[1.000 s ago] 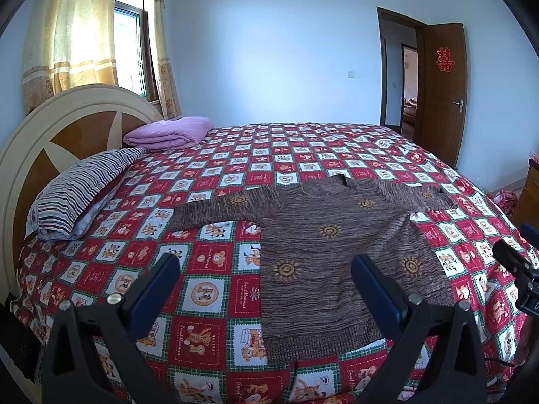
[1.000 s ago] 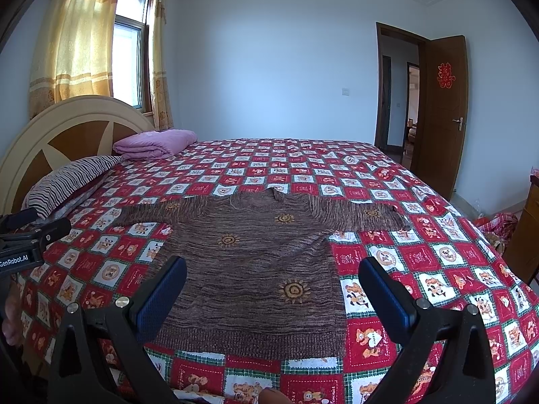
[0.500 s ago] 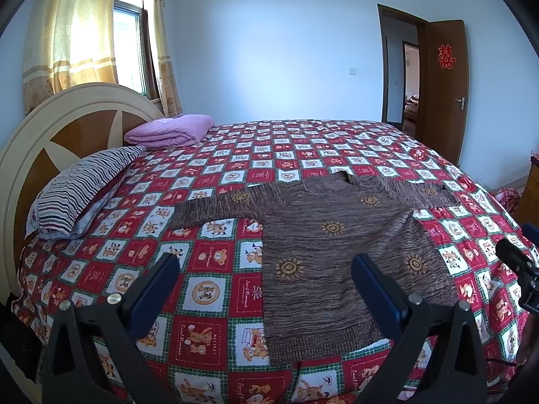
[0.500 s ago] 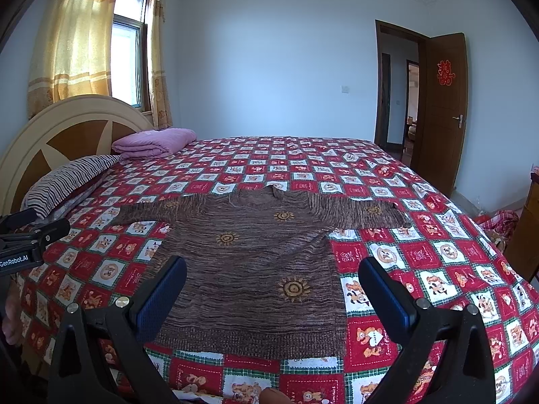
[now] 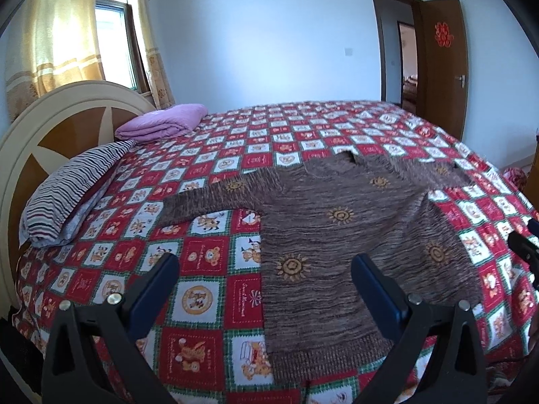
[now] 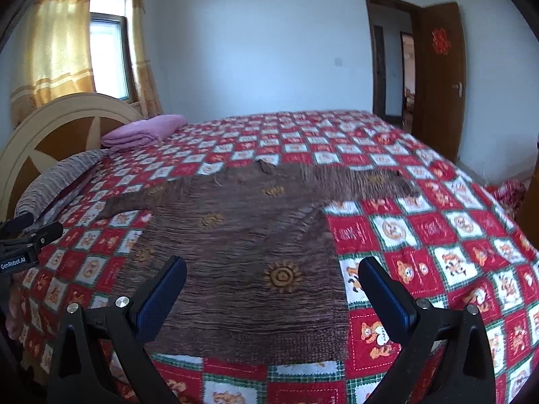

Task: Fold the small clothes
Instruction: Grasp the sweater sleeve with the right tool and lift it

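Observation:
A brown knit sweater (image 5: 340, 235) with orange sun motifs lies flat on the bed, sleeves spread to both sides, hem toward me. The left gripper (image 5: 264, 269) hovers open above the sweater's lower left edge and the quilt beside it, holding nothing. In the right wrist view the same sweater (image 6: 242, 252) fills the centre. The right gripper (image 6: 273, 269) is open over the sweater's lower right part, with nothing between its fingers. The left gripper's body (image 6: 23, 245) shows at the left edge of the right wrist view, and the right gripper's body (image 5: 525, 249) at the right edge of the left wrist view.
The bed carries a red, white and green checked quilt (image 5: 209, 256). A striped pillow (image 5: 70, 192) and a folded purple blanket (image 5: 161, 123) lie by the round headboard (image 5: 64, 124) at the left. An open brown door (image 5: 441, 57) stands at the far right.
Both grippers have moved closer to the bed and lower, so the sweater looks larger. The right wrist view is blurred from motion. The jaws have stayed open.

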A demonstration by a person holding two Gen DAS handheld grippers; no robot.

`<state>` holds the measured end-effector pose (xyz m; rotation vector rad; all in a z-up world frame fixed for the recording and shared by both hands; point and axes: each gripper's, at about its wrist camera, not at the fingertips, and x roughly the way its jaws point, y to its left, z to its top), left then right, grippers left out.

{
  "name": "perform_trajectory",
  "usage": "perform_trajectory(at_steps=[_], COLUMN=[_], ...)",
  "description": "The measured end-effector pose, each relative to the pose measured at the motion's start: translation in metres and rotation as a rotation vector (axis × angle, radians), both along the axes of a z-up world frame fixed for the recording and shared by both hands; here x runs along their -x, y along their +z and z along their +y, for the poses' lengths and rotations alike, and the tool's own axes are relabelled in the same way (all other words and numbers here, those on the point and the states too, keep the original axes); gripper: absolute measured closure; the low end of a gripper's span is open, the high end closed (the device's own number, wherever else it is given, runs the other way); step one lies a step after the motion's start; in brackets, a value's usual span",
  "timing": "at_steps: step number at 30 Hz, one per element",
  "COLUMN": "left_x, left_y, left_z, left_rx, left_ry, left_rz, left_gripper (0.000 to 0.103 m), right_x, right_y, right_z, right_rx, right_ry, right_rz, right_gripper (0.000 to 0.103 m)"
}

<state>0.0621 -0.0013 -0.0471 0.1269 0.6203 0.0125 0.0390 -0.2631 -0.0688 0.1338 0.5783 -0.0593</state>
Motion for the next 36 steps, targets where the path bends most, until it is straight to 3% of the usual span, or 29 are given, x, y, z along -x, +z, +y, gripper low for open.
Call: perform_trajectory(at_steps=[11, 18, 28, 32, 36], left_x=[-0.082, -0.129, -0.183, -0.206, -0.225], left_y=[-0.043, -0.069, -0.094, -0.102, -0.109], left_z=[-0.020, -0.039, -0.053, -0.045, -0.035], left_rx=[0.004, -0.007, -0.089, -0.128, -0.115], left_ry=[-0.027, -0.046, 0.007, 0.063, 0.113], left_rz=[0.090, 0.151, 0.109, 0.106, 0.130], left_gripper=[0.000, 0.000, 0.000, 0.000, 0.000], right_x=[-0.064, -0.105, -0.151, -0.172, -0.196], right_y=[-0.049, -0.075, -0.101, -0.106, -0.108], right_z=[-0.069, -0.120, -0.205, -0.255, -0.306], right_rx=[-0.095, -0.119, -0.200, -0.290, -0.431], right_ry=[-0.116, -0.171, -0.271, -0.336, -0.383], right_rz=[0.127, 0.199, 0.263, 0.257, 0.226], right_gripper=[0.003, 0.023, 0.046, 0.052, 0.052])
